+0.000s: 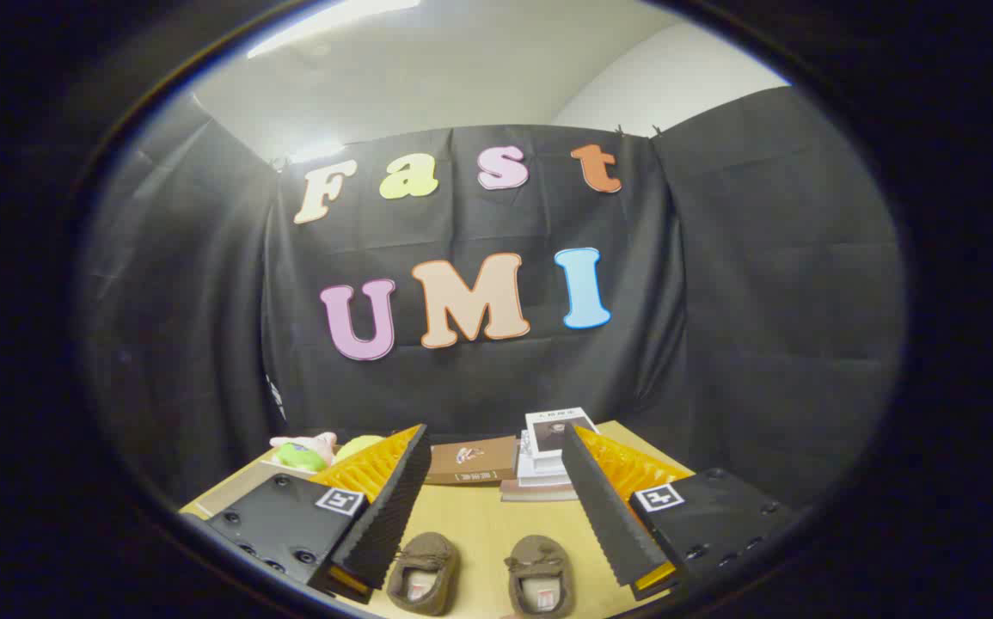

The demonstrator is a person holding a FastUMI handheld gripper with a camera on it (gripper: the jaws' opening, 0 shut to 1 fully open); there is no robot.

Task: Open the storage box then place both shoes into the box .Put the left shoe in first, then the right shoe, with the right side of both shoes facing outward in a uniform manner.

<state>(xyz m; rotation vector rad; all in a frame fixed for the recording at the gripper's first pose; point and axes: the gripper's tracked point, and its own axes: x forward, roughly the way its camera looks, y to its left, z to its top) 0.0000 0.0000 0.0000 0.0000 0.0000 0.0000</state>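
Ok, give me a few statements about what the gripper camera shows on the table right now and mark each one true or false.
1. The gripper is open, with nothing between its fingers. True.
2. Two brown shoes lie side by side on the table. True.
3. One shoe is already gripped. False: both lie free on the table, between the spread fingers.
4. Books are stacked at the far side of the table, beyond the shoes. True.
5. The soft toy sits between the two shoes. False: it sits at the back, beside the books.
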